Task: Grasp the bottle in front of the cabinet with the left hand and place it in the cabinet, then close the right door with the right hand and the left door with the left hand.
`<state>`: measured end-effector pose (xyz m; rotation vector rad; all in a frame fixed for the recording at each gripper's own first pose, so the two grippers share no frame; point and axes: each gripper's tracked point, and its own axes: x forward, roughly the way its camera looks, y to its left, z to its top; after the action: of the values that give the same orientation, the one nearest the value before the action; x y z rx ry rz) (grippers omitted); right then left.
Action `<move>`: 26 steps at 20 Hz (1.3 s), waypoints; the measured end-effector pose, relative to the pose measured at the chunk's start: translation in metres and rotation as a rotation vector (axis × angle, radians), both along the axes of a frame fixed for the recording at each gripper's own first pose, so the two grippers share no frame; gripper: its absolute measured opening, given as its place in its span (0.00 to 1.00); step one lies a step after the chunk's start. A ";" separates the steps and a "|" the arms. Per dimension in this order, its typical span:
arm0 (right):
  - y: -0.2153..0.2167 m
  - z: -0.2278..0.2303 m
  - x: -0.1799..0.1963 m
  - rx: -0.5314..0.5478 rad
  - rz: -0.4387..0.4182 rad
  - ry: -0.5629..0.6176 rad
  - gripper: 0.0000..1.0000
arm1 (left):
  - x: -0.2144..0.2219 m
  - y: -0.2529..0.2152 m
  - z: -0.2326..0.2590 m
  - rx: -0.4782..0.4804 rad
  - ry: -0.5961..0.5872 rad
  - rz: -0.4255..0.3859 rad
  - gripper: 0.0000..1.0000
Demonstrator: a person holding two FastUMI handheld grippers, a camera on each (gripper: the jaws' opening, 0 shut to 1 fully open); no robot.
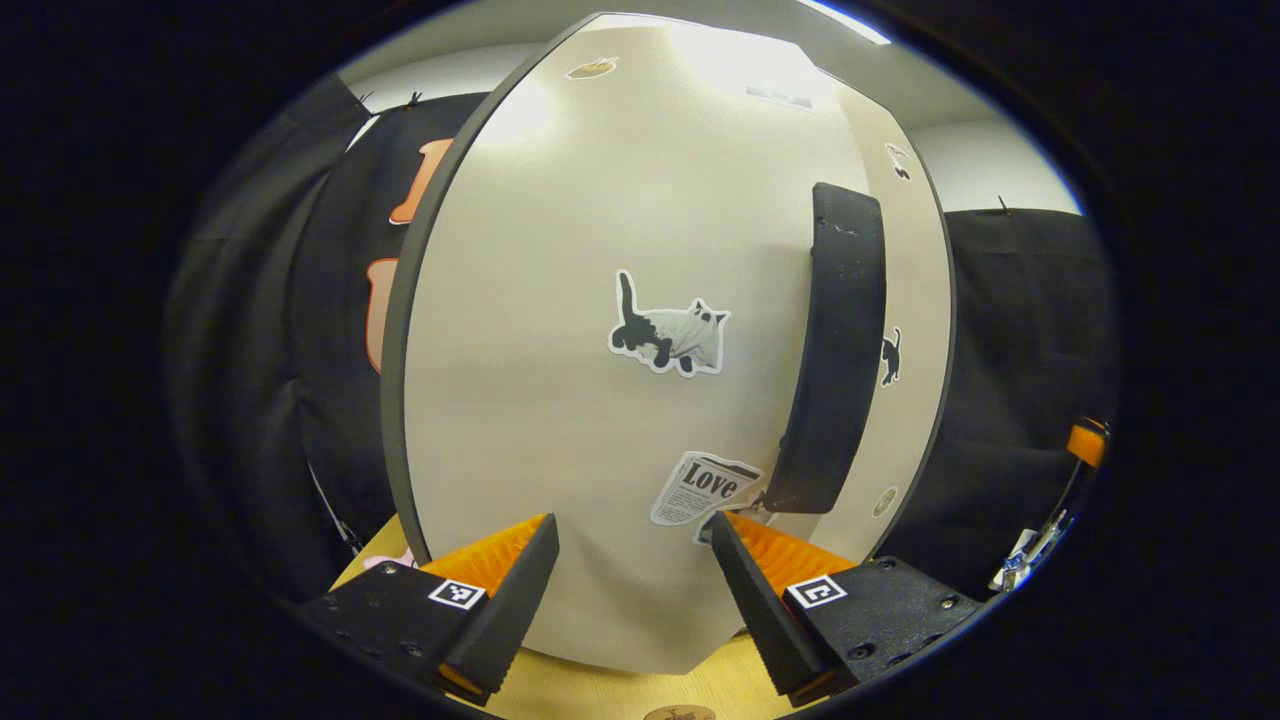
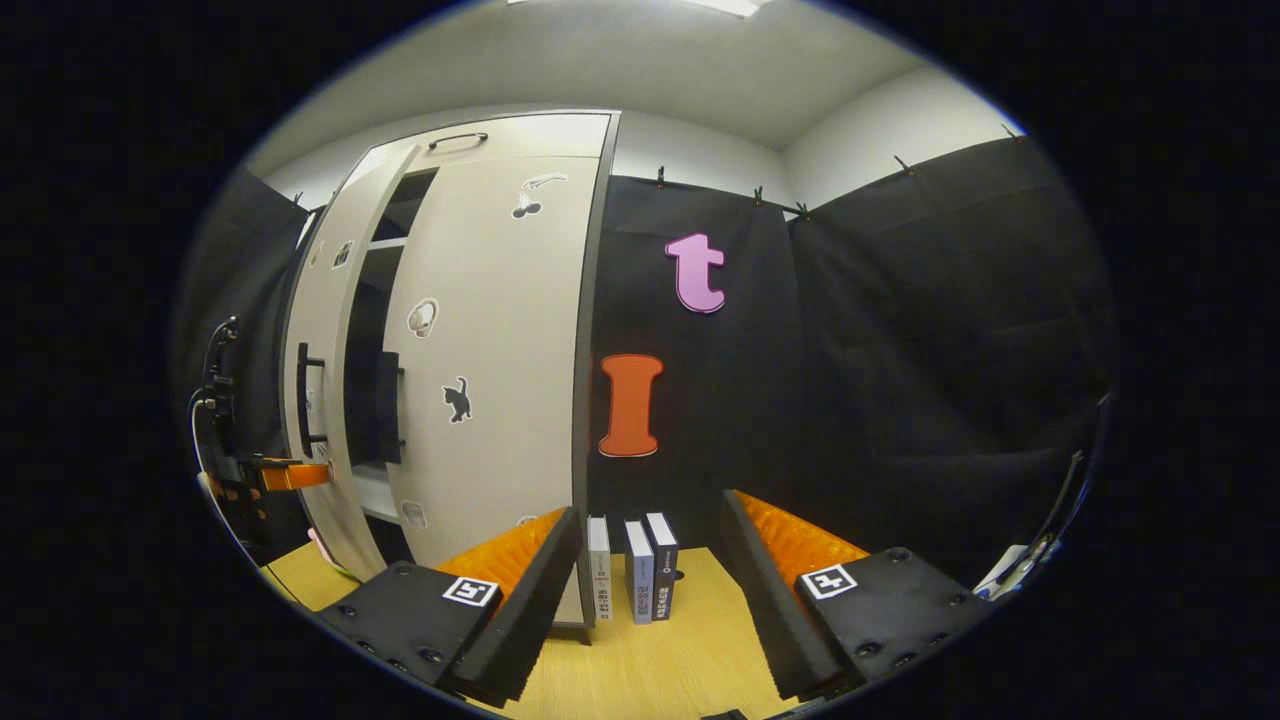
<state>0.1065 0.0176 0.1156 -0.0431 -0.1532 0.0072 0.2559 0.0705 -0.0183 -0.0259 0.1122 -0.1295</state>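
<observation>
A: Cream panel right up close in the left gripper view. That's the left door (image 1: pixel 600 330), cat sticker (image 1: pixel 670 335) in the middle, dark handle (image 1: pixel 835 350) along its right side.

B: And the left tool (image 1: pixel 632 560)?

A: Fingers spread apart, nothing between them, the door just ahead. Its right fingertip (image 1: pixel 722 530) sits near the foot of the handle; touching or not, I can't tell.

B: Over to the right gripper view.

A: Right tool (image 2: pixel 648 545) also spread wide and empty, low over the wooden bench (image 2: pixel 650 660). Three books (image 2: pixel 632 580) stand upright between its fingers, farther back. The cabinet (image 2: pixel 520 140) is to the left: right door (image 2: pixel 495 350) shut, left door ajar, shelves showing in the gap.

B: The bottle?

A: Can't make it out. The slice of cabinet interior on show is dark. The left tool shows at the far left, up against the left door.
</observation>
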 end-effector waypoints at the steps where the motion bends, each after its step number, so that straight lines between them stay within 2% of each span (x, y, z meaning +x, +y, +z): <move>1: -0.002 0.000 0.000 0.000 -0.004 -0.002 0.94 | 0.000 0.001 0.001 0.002 0.000 0.003 0.95; 10: -0.016 -0.006 0.019 -0.014 -0.018 0.029 0.94 | 0.002 0.000 0.001 0.019 -0.002 0.037 0.95; 16: -0.023 -0.008 0.033 -0.007 0.003 0.046 0.94 | -0.003 -0.002 -0.001 0.030 0.026 0.097 0.95; 19: -0.027 -0.004 0.038 -0.010 0.016 0.044 0.94 | -0.025 -0.010 0.003 0.008 0.043 0.096 0.95; 26: -0.037 0.002 0.042 -0.022 0.044 0.044 0.94 | -0.072 -0.030 0.043 0.027 0.006 0.108 0.95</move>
<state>0.1481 -0.0197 0.1179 -0.0614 -0.1103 0.0536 0.1837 0.0406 0.0249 -0.0050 0.1182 -0.0205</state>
